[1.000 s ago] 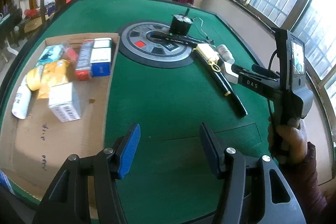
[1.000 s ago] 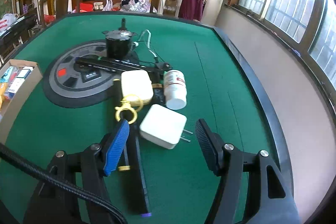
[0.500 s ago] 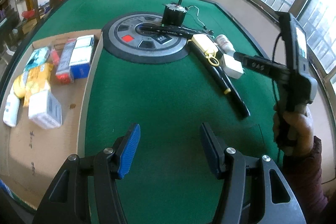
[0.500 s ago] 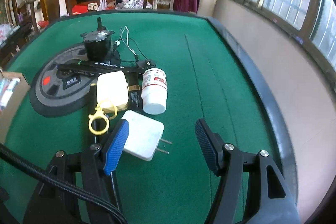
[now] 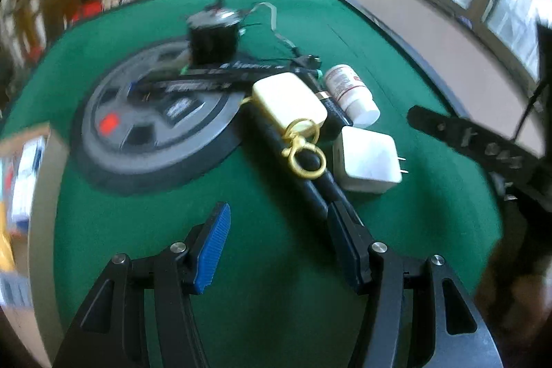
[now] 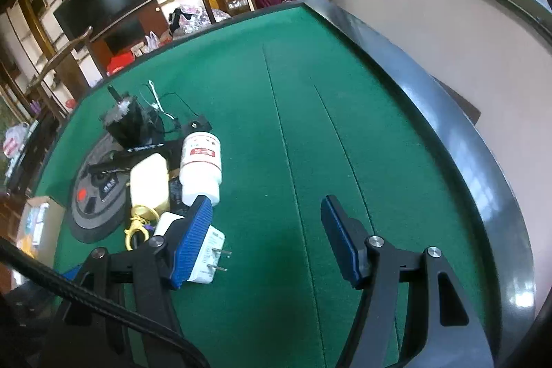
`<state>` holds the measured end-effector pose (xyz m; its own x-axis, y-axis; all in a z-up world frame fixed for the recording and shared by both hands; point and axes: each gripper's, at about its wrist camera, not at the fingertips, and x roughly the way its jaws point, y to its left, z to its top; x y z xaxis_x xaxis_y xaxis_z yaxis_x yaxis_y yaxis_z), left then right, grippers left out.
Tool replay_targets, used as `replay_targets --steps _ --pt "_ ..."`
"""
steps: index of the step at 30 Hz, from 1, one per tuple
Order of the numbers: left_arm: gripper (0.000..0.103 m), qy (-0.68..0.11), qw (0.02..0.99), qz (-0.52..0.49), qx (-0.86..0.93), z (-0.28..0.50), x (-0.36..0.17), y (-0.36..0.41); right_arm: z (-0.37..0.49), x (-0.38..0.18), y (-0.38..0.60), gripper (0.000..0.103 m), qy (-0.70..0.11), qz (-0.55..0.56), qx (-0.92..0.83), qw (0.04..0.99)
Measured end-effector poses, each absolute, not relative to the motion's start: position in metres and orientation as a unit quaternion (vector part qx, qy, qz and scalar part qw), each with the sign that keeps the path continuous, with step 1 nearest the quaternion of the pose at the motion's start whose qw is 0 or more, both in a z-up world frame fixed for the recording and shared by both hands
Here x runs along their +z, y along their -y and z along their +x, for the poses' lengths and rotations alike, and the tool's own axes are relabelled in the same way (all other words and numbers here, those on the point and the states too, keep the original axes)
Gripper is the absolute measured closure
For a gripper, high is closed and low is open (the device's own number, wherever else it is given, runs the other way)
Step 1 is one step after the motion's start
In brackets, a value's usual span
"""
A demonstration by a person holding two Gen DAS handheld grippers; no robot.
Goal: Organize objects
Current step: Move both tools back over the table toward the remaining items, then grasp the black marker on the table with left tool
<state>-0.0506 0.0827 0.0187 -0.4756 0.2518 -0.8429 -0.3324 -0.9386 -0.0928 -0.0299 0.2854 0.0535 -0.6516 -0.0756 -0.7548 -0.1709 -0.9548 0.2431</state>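
Note:
On the green table lie a white plug adapter [image 5: 365, 161], a white pill bottle [image 5: 350, 93], a cream case [image 5: 288, 102] with a gold clasp [image 5: 303, 150], and a long black sheath [image 5: 310, 181]. My left gripper [image 5: 279, 247] is open and empty just short of the sheath. My right gripper [image 6: 267, 240] is open and empty; its left finger overlaps the adapter [image 6: 208, 250], with the bottle [image 6: 201, 166] and case [image 6: 150, 181] beyond. The right gripper's body shows at the right of the left wrist view [image 5: 483, 143].
A grey round disc [image 5: 151, 123] with a black motor [image 5: 214, 38] and wires sits at the table's middle. A cardboard box [image 5: 20, 168] with packets is at far left. The table's black rim [image 6: 465, 143] runs along the right, by the wall and windows.
My left gripper has swung right and closer to the cluster of objects; the box slid out to the left edge. My right gripper has moved right, so the adapter now lies by its left finger.

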Motion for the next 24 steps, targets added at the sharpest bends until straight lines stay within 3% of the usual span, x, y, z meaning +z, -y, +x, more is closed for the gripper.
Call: replay_targets --steps 11,16,24 --pt "0.050 -0.081 0.118 -0.477 0.867 -0.062 0.015 -0.066 -0.028 0.054 -0.288 0.038 -0.170 -0.413 0.894 0.015" --pt "0.050 -0.009 0.163 -0.470 0.867 -0.052 0.026 -0.057 -0.027 0.055 -0.289 0.038 -0.175 -0.411 0.895 0.015" --pt "0.049 -0.060 0.154 -0.466 0.869 -0.061 0.020 -0.082 -0.028 0.053 -0.284 0.038 -0.167 -0.413 0.895 0.014"
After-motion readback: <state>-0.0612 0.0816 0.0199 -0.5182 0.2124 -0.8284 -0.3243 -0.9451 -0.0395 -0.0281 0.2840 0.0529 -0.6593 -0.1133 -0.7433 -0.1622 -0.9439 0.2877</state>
